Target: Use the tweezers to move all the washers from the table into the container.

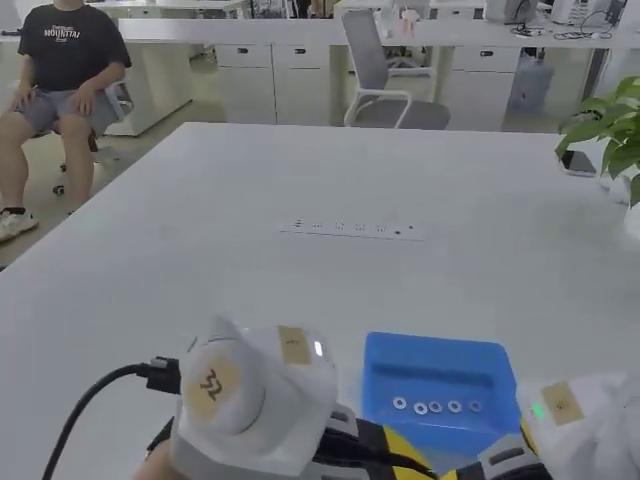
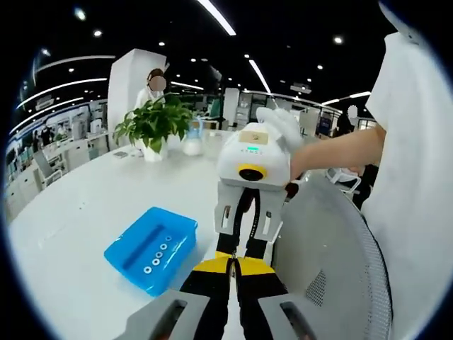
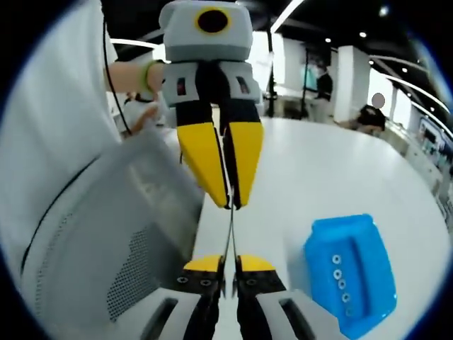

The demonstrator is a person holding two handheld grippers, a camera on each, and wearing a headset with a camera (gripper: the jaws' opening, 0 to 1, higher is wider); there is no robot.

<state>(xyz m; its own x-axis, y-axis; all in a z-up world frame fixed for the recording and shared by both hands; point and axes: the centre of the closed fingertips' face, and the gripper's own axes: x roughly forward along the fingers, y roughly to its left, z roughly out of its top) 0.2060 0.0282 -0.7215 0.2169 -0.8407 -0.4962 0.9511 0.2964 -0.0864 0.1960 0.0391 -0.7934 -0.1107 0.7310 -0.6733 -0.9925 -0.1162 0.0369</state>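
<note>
My left gripper [image 3: 232,202] and right gripper [image 3: 230,273] both clenched on tweezers [image 3: 231,234] | five washers [image 1: 437,406] lie in container [image 1: 440,352] | task looks finished or nearly, I judge.

The white table [image 1: 200,220] bears a blue container [image 1: 430,352], a potted plant [image 1: 610,130] and perhaps a socket strip [image 1: 352,229].
</note>
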